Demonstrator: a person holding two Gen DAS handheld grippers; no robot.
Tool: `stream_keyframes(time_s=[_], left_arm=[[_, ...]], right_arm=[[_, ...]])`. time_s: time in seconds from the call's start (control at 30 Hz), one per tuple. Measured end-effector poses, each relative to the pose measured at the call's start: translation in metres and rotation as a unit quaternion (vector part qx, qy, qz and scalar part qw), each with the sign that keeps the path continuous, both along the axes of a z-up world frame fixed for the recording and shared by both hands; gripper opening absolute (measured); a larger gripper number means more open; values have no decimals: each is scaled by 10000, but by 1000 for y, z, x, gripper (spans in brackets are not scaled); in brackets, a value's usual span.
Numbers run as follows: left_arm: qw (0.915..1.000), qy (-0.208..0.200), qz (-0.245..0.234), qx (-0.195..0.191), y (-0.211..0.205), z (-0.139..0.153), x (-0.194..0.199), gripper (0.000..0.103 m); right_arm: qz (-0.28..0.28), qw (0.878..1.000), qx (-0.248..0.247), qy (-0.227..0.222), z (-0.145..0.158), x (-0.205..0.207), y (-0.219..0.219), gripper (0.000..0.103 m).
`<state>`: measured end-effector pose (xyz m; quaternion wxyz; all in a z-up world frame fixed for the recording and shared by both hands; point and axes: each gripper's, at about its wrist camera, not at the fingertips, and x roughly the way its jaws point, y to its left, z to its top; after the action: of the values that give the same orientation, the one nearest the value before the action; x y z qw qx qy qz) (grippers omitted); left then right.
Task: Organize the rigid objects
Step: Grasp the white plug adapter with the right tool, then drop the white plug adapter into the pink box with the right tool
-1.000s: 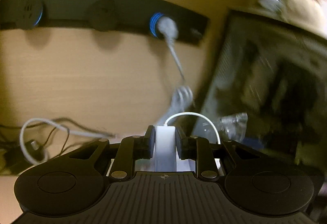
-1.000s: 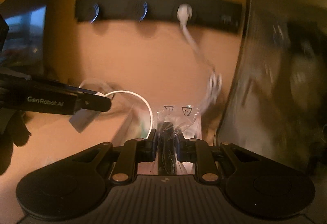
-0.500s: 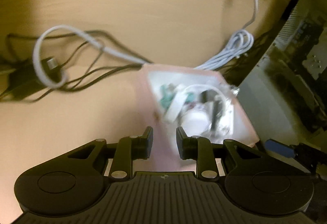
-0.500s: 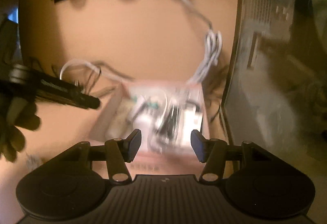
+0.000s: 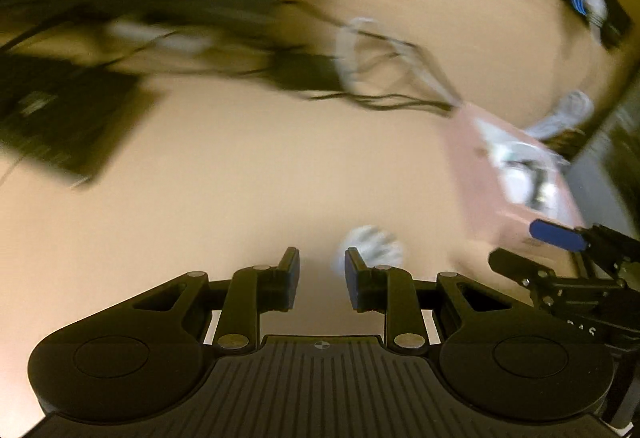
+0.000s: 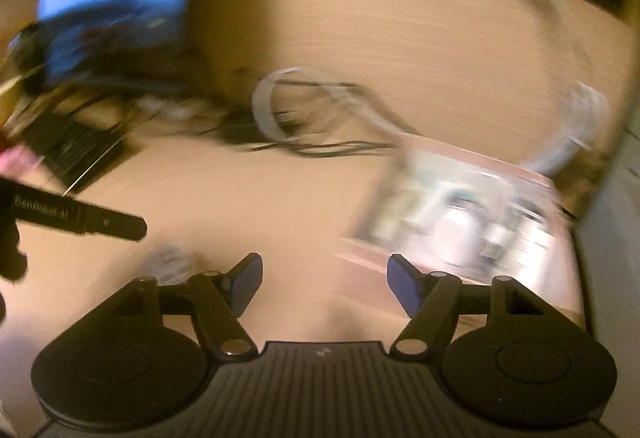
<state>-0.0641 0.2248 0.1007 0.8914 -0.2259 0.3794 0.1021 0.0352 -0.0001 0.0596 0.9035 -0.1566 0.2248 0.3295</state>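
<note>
Pale wood-grain laminate forms the desk (image 5: 224,174) that carries everything in both views. Left tongs (image 5: 322,280) stand narrowly parted and hold nothing; right tongs (image 6: 324,284) stand wide apart and are likewise empty.

A shallow pink rectangular tray (image 6: 460,154) sits at 2 o'clock in the right wrist view, its near edge just beyond the right-hand finger. It holds several small white and clear-wrapped items, blurred beyond identification. Judgement: the tray serves as the collection point, placed against the dark panel at the desk's right side so that loose items stay grouped.

A small whitish crumpled-looking object (image 5: 372,246) lies on the desk just beyond the left tongs, at 1 o'clock from the finger gap; its material cannot be told. Judgement: it is a likely next pick, and the narrow opening suits a small item.

Tangled black and white cables (image 5: 372,78) lie at 12 o'clock, well apart from both tongs. Motion blur limits detail throughout.
</note>
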Motion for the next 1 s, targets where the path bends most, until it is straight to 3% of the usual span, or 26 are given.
stream_keyframes(time_s=[0.2,0.43,0.47,0.53,0.77,1.0], left_arm=[[9965,238,771,-235,37,-12,-56,27],[9981,243,471,-300,33,-13,-69,27],[9985,247,390,-289,30,-13,-69,27],[9991,259,190,-258,22,-13,-61,27],[9957,279,-848,-230,-21,-14,-21,27],[9818,237,-1866,-262,-75,-16,20,27]], right_arm=[[899,9952,-302,253,-20,-9,65,70],[1113,9908,-597,492,-44,8,120,68],[1129,9904,-594,529,-46,8,123,65],[1070,9912,-603,485,-47,3,124,42],[910,9940,-541,278,-29,-24,90,39],[26,9975,-555,447,-22,-37,1,39]])
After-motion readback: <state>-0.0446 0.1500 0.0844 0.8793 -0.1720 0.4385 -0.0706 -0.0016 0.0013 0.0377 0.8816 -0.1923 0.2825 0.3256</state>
